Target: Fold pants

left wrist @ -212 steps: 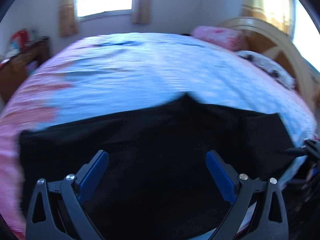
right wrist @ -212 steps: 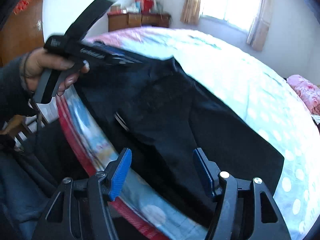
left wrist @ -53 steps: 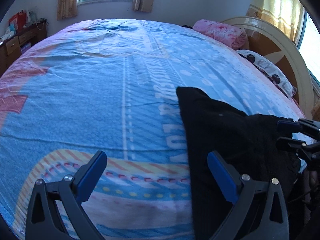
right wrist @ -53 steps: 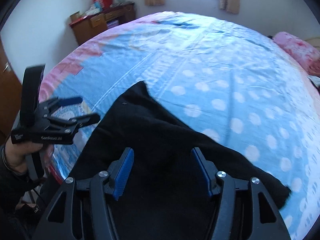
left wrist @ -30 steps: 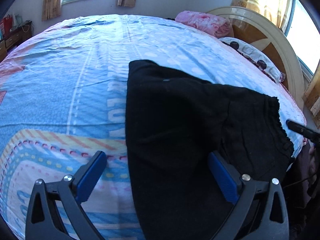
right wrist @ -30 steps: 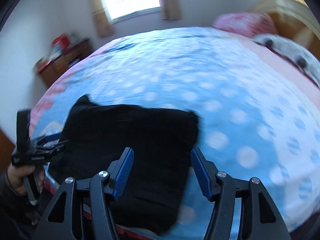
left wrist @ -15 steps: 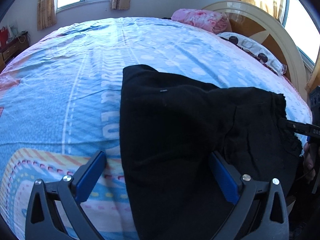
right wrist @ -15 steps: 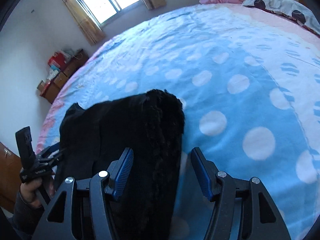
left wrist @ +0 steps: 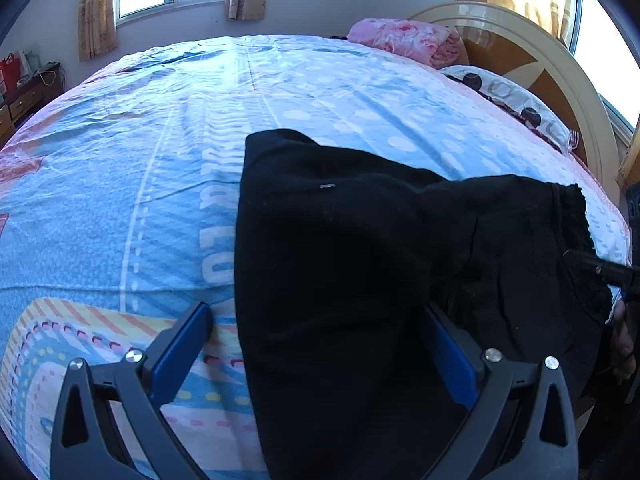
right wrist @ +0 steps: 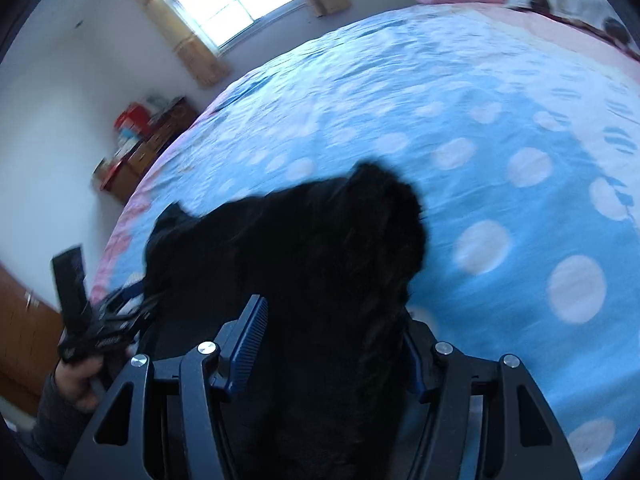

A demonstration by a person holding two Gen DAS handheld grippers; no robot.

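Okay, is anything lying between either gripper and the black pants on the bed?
Nothing visible. The black pants already lie between the spread fingers of the left gripper and the right gripper, with only the blue dotted bedsheet around them.

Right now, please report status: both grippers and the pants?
Left gripper open, right gripper open, both straddling cloth. Black pants folded on bed. Nothing in the way.

Bed (left wrist: 120,184) covered by blue sheet with white dots, striped band and pink border along near edge. Lying directly on it: black pants (left wrist: 360,264), folded into a dark heap at near right, draping over near edge. Far right: pink blanket (left wrist: 404,38) and a spotted pillow (left wrist: 516,100) against the curved headboard (left wrist: 560,64).
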